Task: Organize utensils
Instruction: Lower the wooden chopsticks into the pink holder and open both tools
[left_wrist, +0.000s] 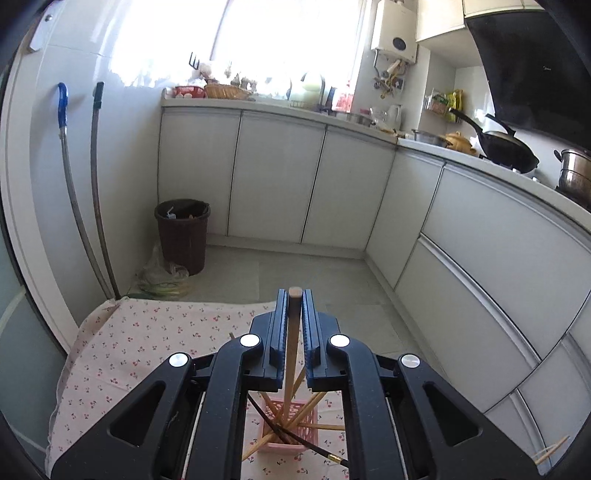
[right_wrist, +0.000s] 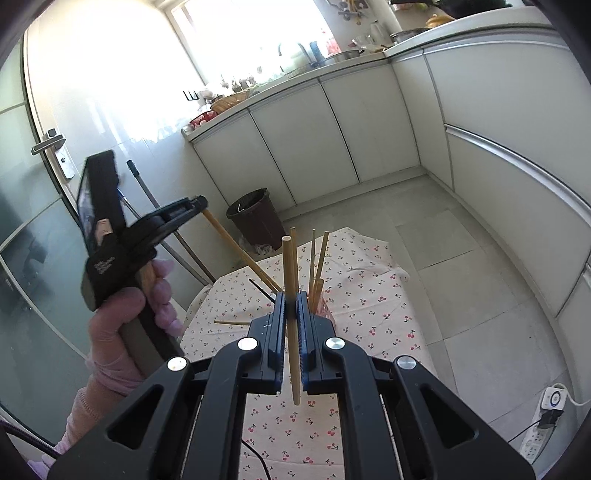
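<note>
The left gripper (left_wrist: 294, 295) was clamped on a single pale wooden chopstick (left_wrist: 291, 343), whose blunt end poked out just past the fingertips while its shaft ran back between the jaws and down into a small pink perforated plastic holder (left_wrist: 291, 424) directly beneath the gripper. Several more bamboo chopsticks (left_wrist: 314, 406) fanned out of that holder at loose angles, and a black chopstick with a gold band (left_wrist: 295, 439) slanted out toward the gripper's lower right. The holder stood on a cherry-print white tablecloth (left_wrist: 155, 339) that spread to the gripper's left. The right gripper (right_wrist: 290, 295) was likewise closed on a round light wooden chopstick (right_wrist: 289, 266), held nearly upright, its top rising above the fingertips and its lower end hanging free below the jaws. Just beyond and right of the right gripper's tips, other chopsticks stood in the holder. To its left, a gloved hand (right_wrist: 122, 321) held the other gripper, tilted.
</note>
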